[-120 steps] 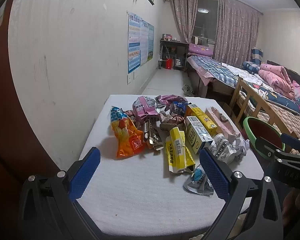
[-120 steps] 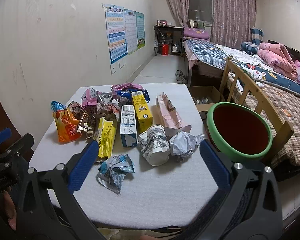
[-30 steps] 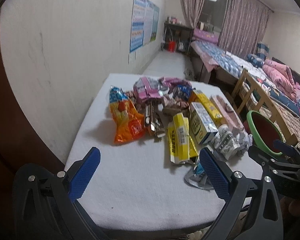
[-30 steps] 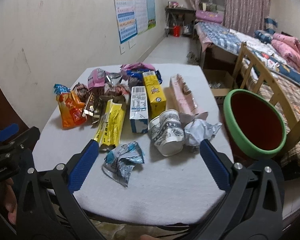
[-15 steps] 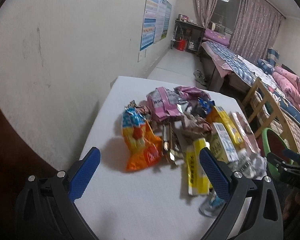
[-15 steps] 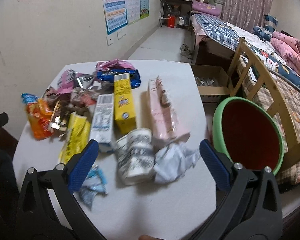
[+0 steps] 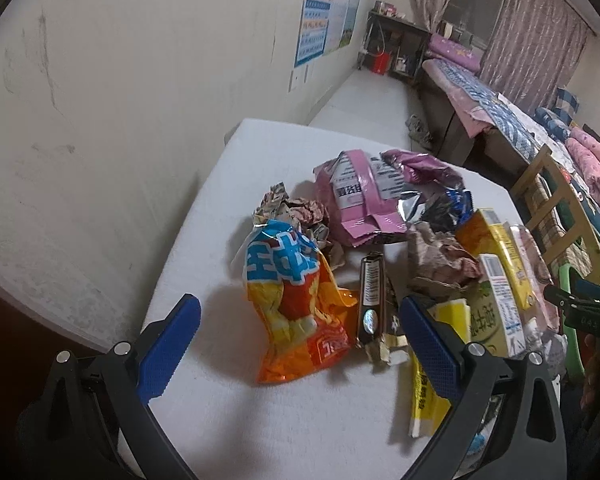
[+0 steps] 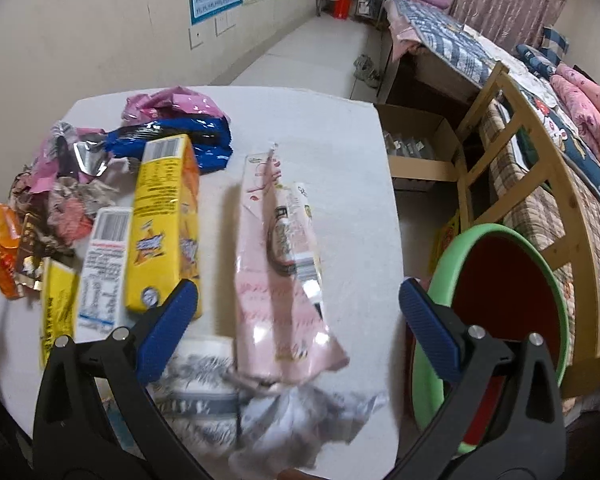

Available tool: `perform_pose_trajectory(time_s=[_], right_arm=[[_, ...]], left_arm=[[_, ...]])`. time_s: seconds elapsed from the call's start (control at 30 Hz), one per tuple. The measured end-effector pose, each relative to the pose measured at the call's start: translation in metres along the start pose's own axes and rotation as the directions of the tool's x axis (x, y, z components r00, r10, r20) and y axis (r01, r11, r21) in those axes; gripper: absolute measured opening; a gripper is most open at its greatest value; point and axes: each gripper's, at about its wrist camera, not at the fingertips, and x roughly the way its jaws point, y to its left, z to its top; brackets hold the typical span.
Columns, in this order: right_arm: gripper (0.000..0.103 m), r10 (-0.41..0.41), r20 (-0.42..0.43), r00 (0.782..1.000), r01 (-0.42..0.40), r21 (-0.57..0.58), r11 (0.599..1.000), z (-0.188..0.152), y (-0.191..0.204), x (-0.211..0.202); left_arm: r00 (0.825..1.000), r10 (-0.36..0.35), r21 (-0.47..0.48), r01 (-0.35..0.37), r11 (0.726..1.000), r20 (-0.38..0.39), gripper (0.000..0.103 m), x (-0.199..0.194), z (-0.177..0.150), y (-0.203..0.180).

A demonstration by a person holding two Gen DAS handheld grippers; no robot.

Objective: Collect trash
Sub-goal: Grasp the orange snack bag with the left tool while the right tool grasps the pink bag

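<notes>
Scuffed wall, bed, curtains

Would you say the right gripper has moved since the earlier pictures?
Yes: the right gripper has advanced toward the pink packet and green bin.

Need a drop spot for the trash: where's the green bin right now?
In the right wrist view, the green bin stands off the table's right edge, beside the wooden bed frame.

wrappers on table, bin right
</notes>
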Motion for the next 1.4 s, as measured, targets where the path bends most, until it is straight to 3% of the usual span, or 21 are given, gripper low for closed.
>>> perform_pose_trajectory(time_s=[0.27, 0.57, 0.67, 0.83, 0.87, 1.0, 1.2, 1.4], right_arm=[[0.097, 0.075, -0.042, 0.996, -0.073, 0.040, 0.997, 0.014, -0.008, 0.025], [0.094, 0.094, -0.096, 0.991, -0.093, 0.016, 0.996, 0.019, -0.001, 0.048], [0.084, 0.093, -0.107, 0.990, -0.092, 0.014, 0.996, 0.016, -0.003, 0.052], [0.067, 0.115, -0.117, 0.986, -0.113, 0.019, 0.993, 0.015, -0.006, 0.053], [0.061, 0.122, -0.121, 0.985, -0.121, 0.016, 0.993, 0.015, -0.005, 0.054], [0.061, 0.131, -0.126, 0.983, -0.131, 0.009, 0.991, 0.016, -0.004, 0.052], [0.060, 0.133, -0.085, 0.987, -0.132, 0.018, 0.991, 0.019, -0.008, 0.038], [0.060, 0.165, 0.040, 0.985, -0.167, 0.067, 0.984, 0.028, -0.015, 0.005]], left_arm=[[1.000, 0.001, -0.025, -0.001, 1.000, -0.020, 0.095, 0.023, 0.009, 0.003], [0.998, 0.003, -0.059, -0.007, 0.998, -0.067, 0.095, 0.046, 0.010, 0.007], [0.997, -0.001, -0.076, -0.006, 0.997, -0.083, 0.094, 0.053, 0.006, 0.010], [0.996, -0.025, -0.107, 0.015, 0.994, -0.091, 0.065, 0.054, 0.005, 0.014], [0.995, -0.032, -0.107, 0.022, 0.994, -0.091, 0.062, 0.054, 0.005, 0.014], [0.995, -0.044, -0.090, 0.036, 0.995, -0.088, 0.056, 0.051, 0.005, 0.010], [0.998, -0.032, -0.097, 0.026, 0.995, -0.061, 0.055, 0.034, 0.006, 0.013], [0.999, -0.028, -0.088, 0.025, 0.996, -0.035, 0.054, 0.011, 0.000, 0.014]])
